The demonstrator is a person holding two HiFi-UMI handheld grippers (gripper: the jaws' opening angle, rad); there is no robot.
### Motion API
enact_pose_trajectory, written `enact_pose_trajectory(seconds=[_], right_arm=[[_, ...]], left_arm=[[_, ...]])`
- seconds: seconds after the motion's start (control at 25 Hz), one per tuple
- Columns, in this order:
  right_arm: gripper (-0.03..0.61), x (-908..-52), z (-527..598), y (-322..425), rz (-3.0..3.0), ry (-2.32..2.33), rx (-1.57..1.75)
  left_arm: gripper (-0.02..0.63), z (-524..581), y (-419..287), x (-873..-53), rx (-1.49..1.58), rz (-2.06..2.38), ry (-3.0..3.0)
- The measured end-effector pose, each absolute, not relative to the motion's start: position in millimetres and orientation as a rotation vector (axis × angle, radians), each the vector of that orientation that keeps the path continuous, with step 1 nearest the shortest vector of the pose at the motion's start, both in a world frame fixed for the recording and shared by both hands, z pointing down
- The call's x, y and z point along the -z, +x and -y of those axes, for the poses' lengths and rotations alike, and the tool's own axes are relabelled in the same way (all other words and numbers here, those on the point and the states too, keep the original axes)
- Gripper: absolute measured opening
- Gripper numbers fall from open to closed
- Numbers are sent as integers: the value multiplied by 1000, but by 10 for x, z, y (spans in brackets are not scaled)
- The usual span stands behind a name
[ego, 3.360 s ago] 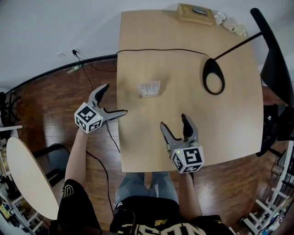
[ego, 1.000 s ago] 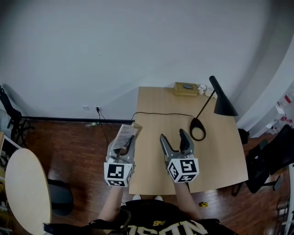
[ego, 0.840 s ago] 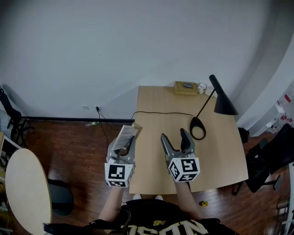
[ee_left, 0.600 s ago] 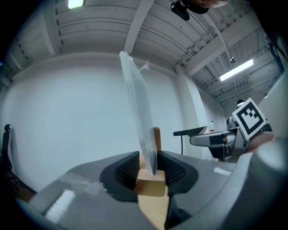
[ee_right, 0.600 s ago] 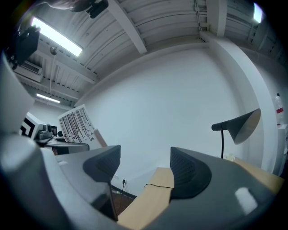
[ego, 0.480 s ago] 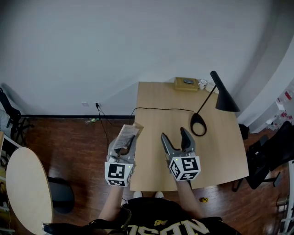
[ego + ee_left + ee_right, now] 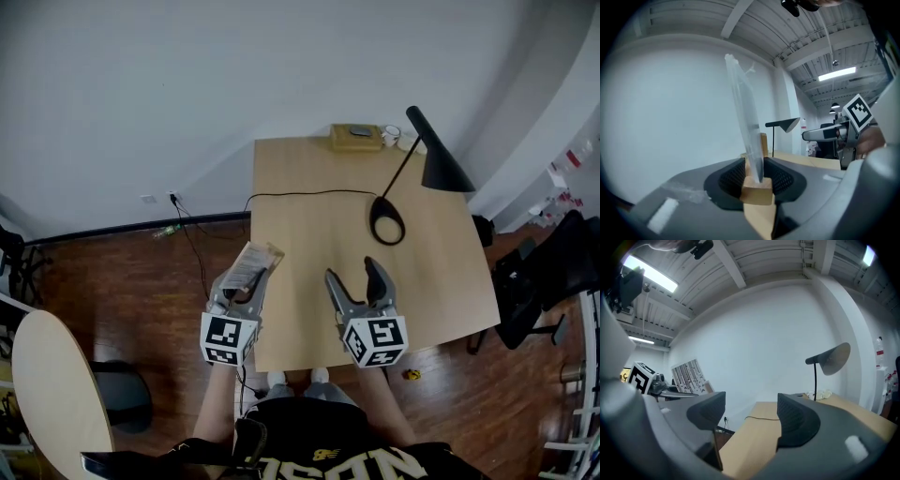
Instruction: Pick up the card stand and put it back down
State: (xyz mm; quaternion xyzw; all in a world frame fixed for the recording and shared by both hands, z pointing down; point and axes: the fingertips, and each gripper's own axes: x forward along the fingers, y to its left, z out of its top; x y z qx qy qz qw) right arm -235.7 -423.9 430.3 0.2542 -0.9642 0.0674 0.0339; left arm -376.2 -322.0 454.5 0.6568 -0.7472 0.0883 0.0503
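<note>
The card stand (image 7: pixel 249 265) is a small wooden block carrying a clear sleeve with a printed card. My left gripper (image 7: pixel 246 283) is shut on it and holds it in the air over the floor, just left of the table's left edge. In the left gripper view the wooden block (image 7: pixel 757 188) sits between the pads and the sleeve (image 7: pixel 745 122) rises edge-on. My right gripper (image 7: pixel 352 272) hovers open over the table's near part with nothing between its jaws. The right gripper view shows the card (image 7: pixel 688 374) at the left.
The light wooden table (image 7: pixel 319 234) carries a black desk lamp (image 7: pixel 386 220), its cable, a flat box (image 7: pixel 354 137) and small white items at the back edge. A round pale table (image 7: pixel 52 394) stands at lower left, a black chair (image 7: pixel 553 272) at the right.
Earlier the card stand stood on the table with both grippers open. Now the left gripper holds it lifted beside the table; over the last second only the view has shifted.
</note>
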Motion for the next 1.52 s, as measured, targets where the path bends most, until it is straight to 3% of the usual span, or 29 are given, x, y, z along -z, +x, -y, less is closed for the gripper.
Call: enact_pose_trajectory(seconds=[0.6, 1.08, 1.52], right_arm=[[347, -5231, 4255, -1956, 2799, 829, -410], [347, -6161, 4184, -1768, 2641, 806, -543], [347, -6545, 4103, -1586, 2598, 792, -590]], left_arm=[[130, 3821, -3293, -5797, -505, 1830, 2184], [129, 4276, -3022, -7386, -796, 1467, 2243], [138, 4433, -2917, -7924, -924, 1279, 2303]])
